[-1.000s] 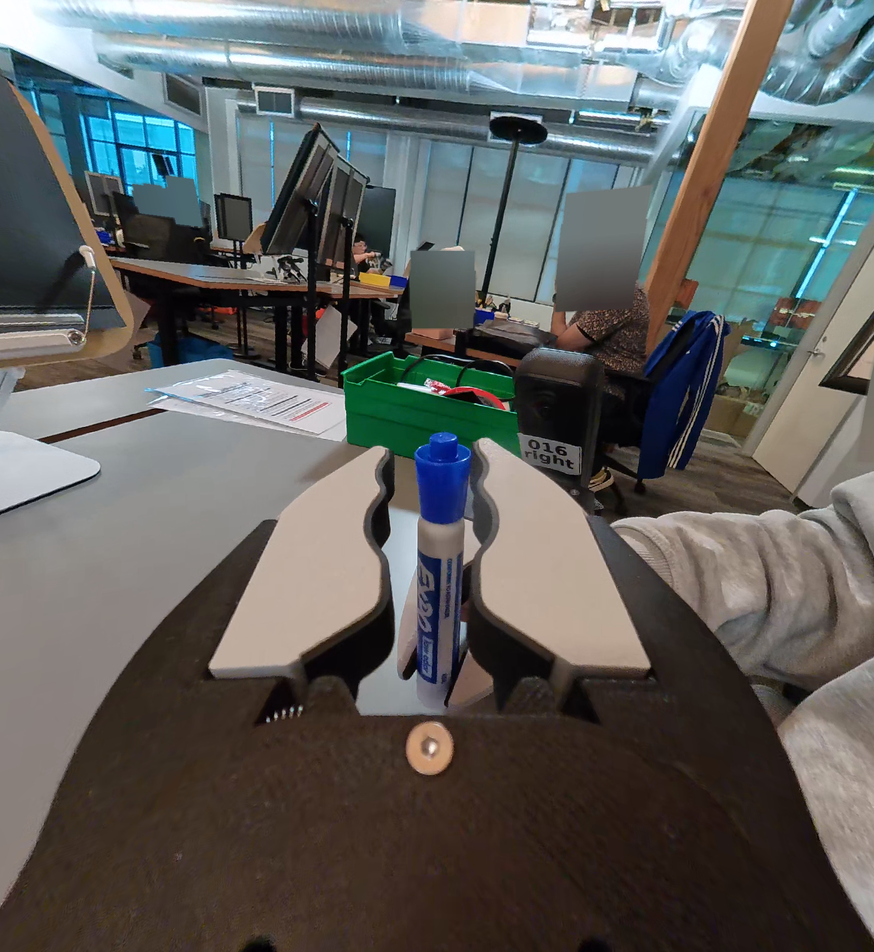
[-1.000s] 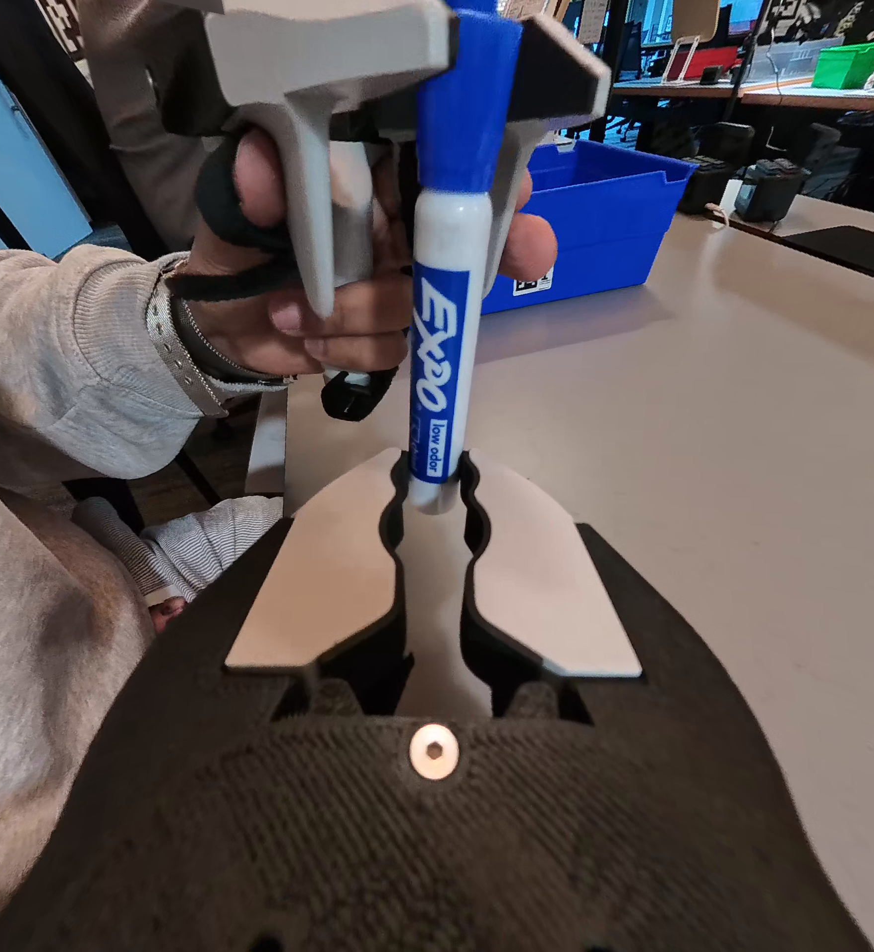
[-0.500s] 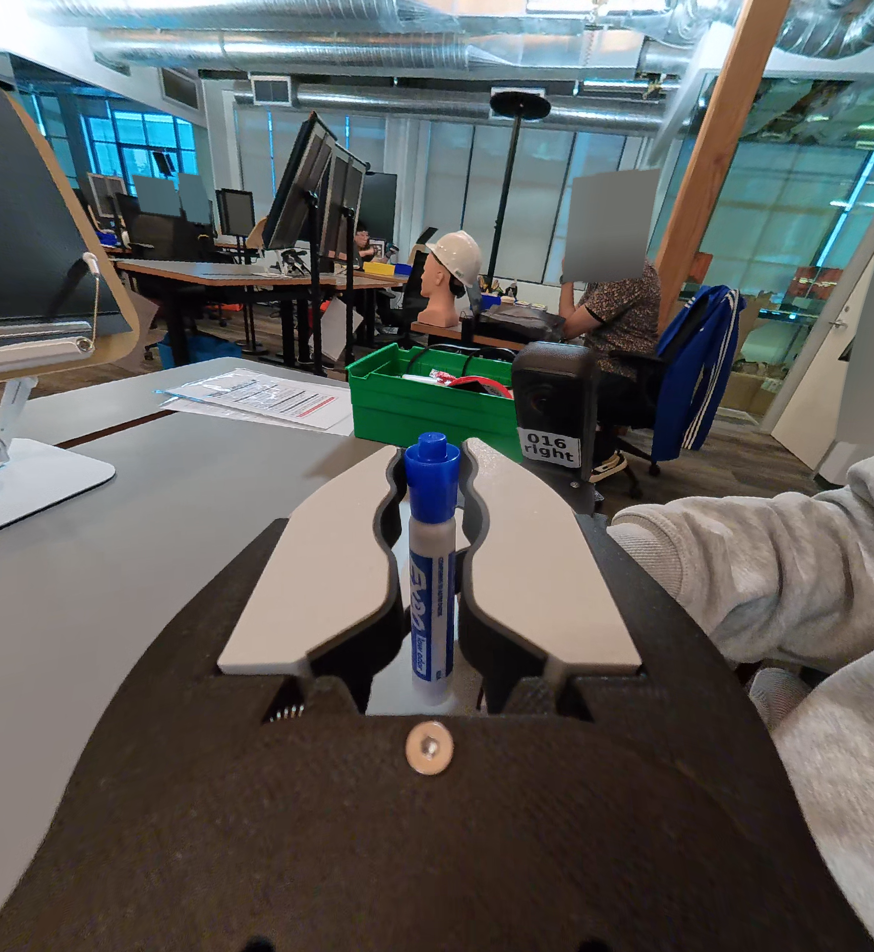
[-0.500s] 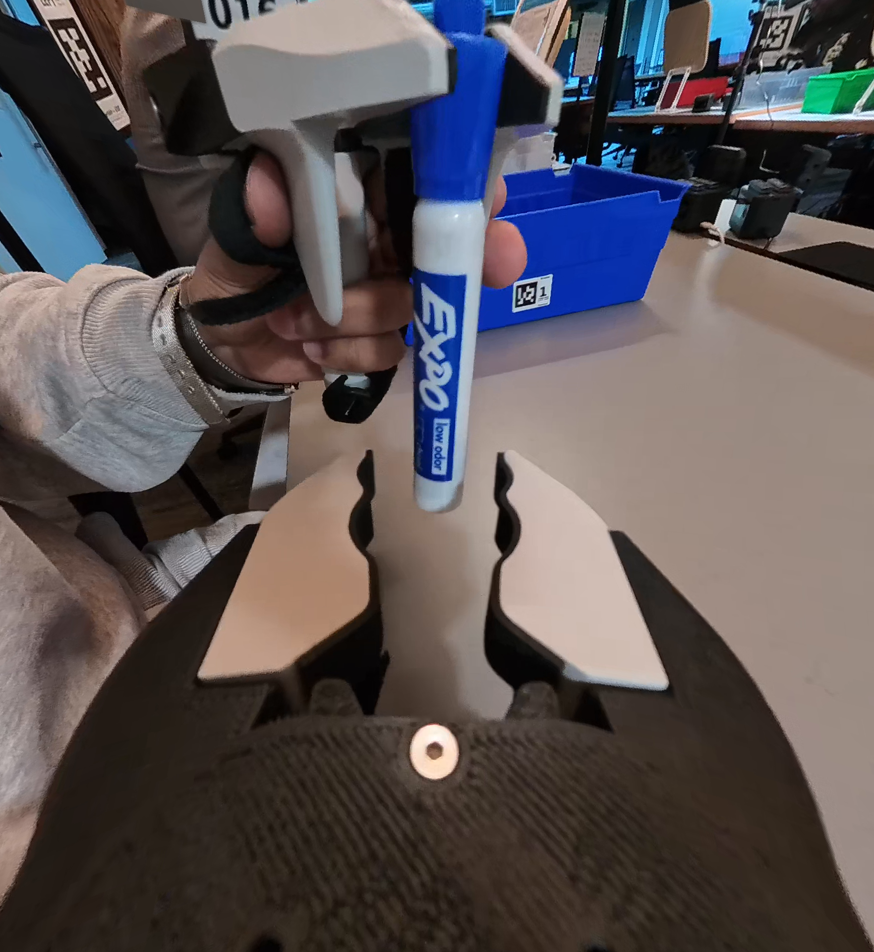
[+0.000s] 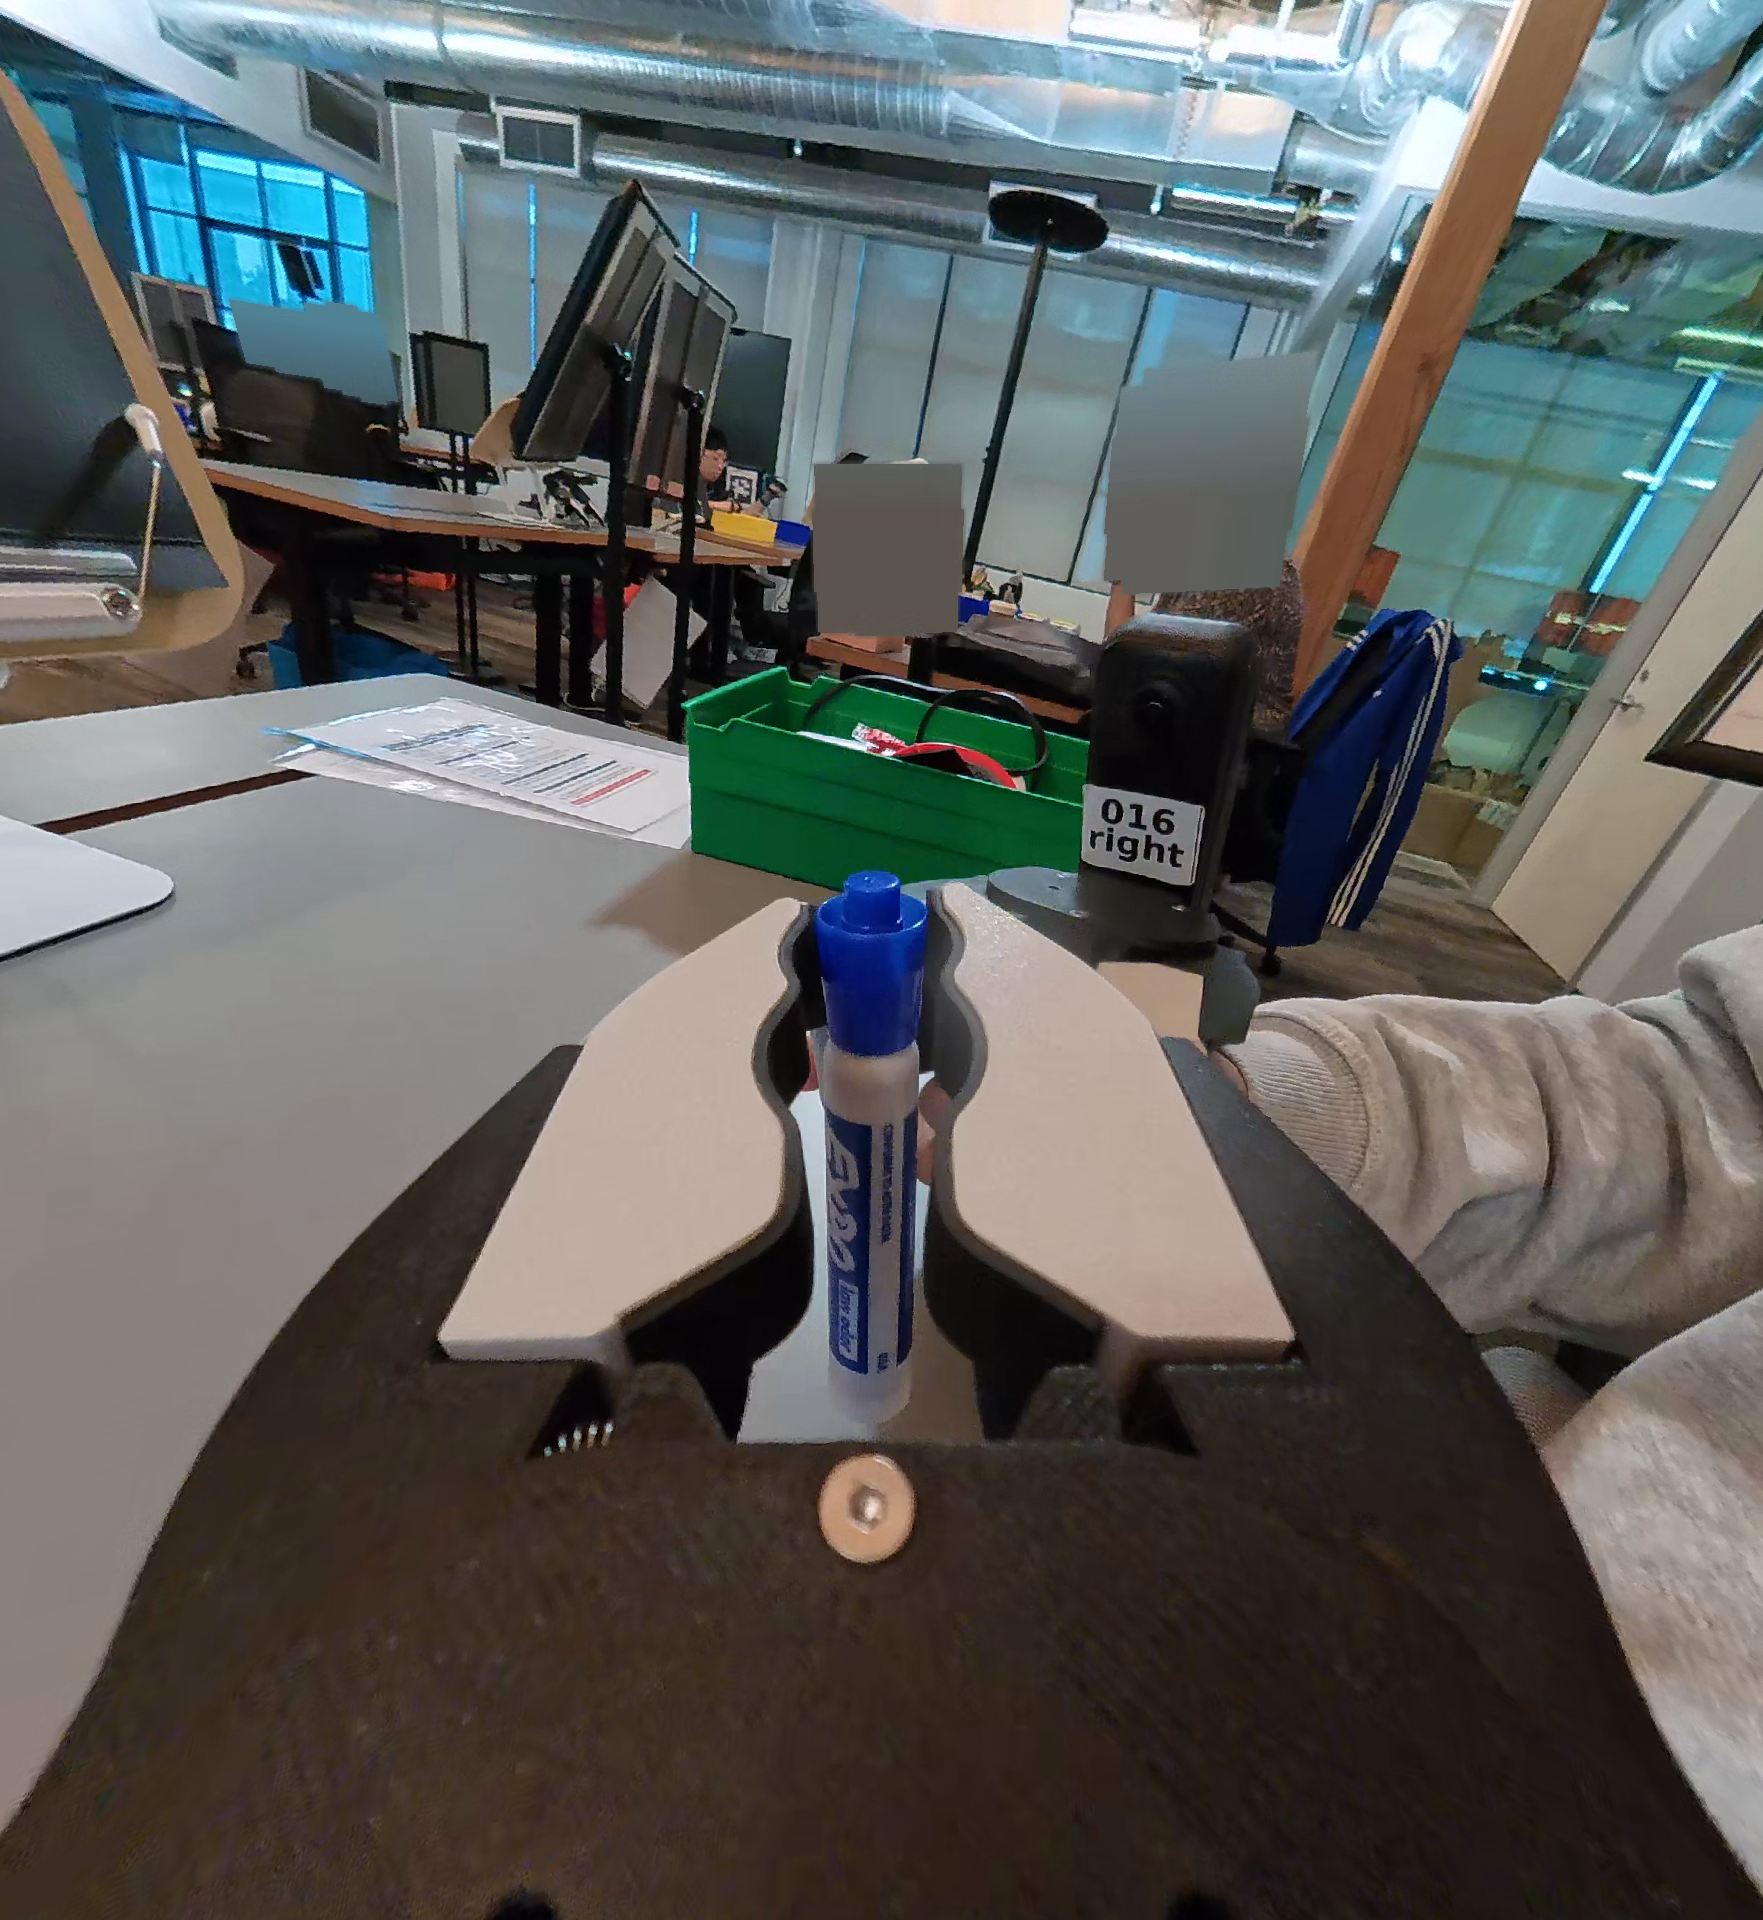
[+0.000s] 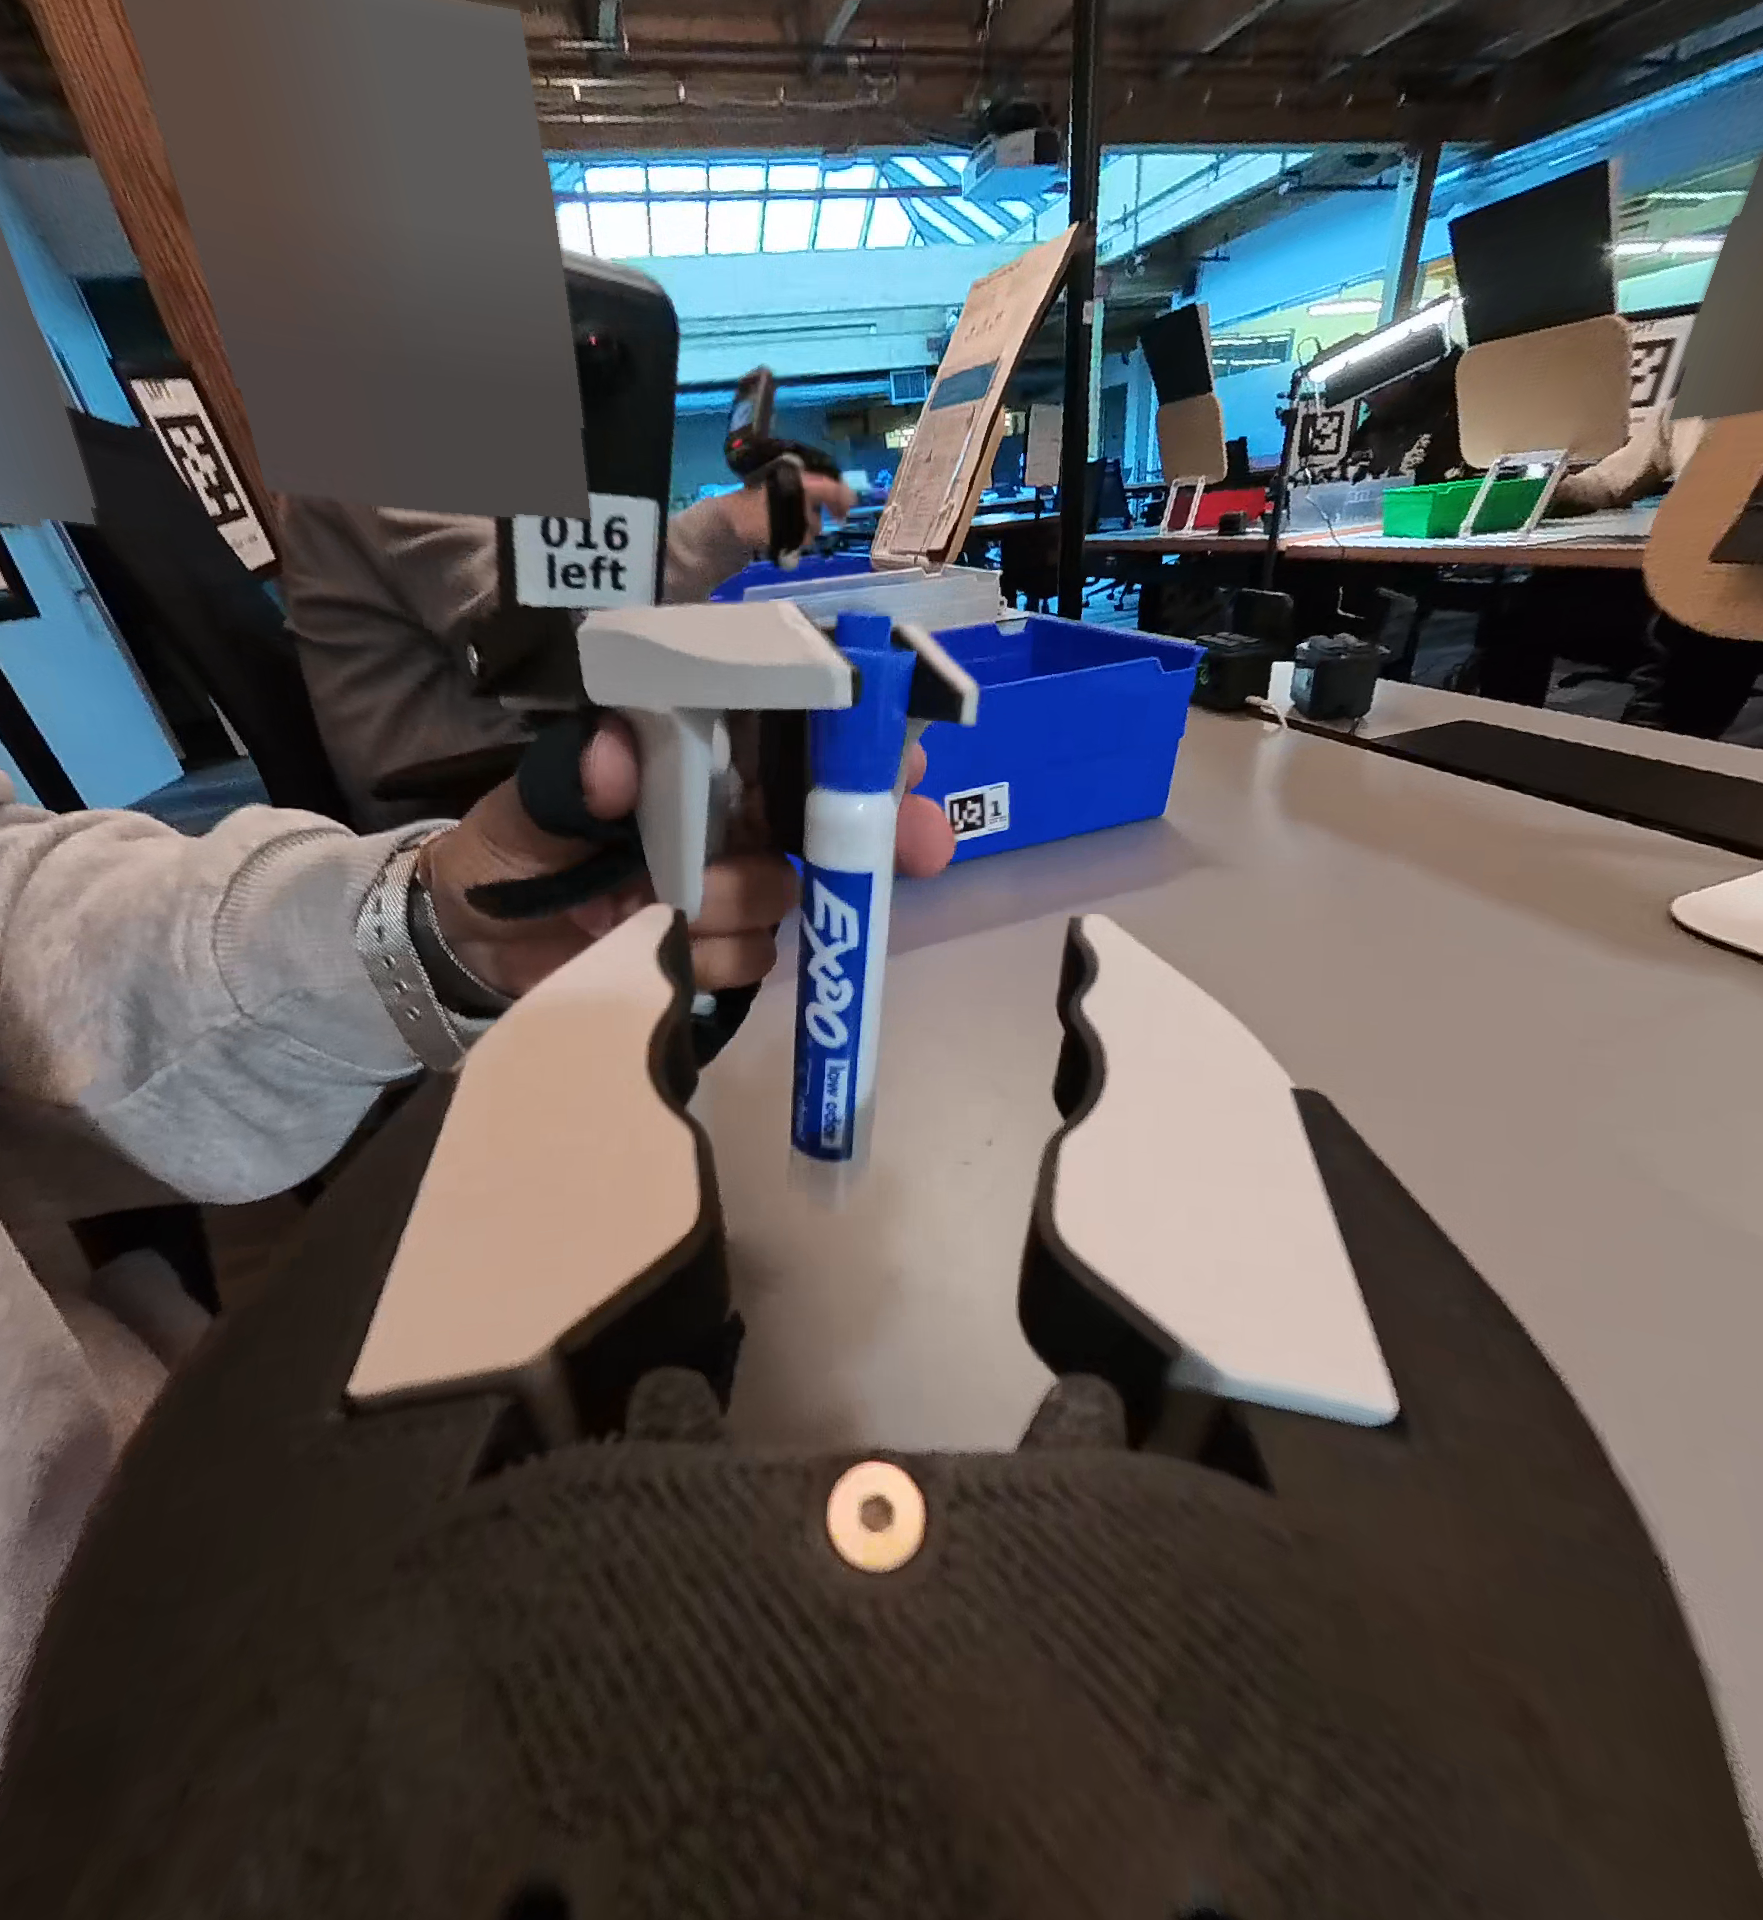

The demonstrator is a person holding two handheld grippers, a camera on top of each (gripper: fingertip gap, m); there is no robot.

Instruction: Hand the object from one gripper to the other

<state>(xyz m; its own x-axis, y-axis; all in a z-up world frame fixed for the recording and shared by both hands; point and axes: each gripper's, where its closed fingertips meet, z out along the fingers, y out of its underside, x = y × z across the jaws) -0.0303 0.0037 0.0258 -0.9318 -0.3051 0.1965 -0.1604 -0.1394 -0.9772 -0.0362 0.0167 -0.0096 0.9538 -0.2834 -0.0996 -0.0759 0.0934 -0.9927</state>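
A white marker with a blue cap point(image 5: 869, 1143) stands upright between the fingers of my left gripper point(image 5: 869, 935), which is shut on its cap. In the right wrist view the same marker point(image 6: 841, 935) hangs cap-up from the left gripper point(image 6: 872, 675), held above the grey table point(image 6: 1376, 1039). My right gripper point(image 6: 872, 935) is open wide and empty, its fingers apart on either side of the marker's lower end without touching it. The right gripper's camera housing point(image 5: 1163, 748) shows just beyond my left fingertips.
A green bin point(image 5: 856, 790) and papers point(image 5: 503, 758) lie at the table's far edge in the left wrist view, a lamp base point(image 5: 15, 894) at left. A blue bin point(image 6: 1053, 717) stands behind the marker. A grey sleeve point(image 5: 1583, 1122) is at right. Only a small space, under 4 cm, lies between the two pairs of fingers.
My right gripper let go of the marker's lower end, opened wide and drew back. My left gripper closed on the cap and now holds the marker alone.
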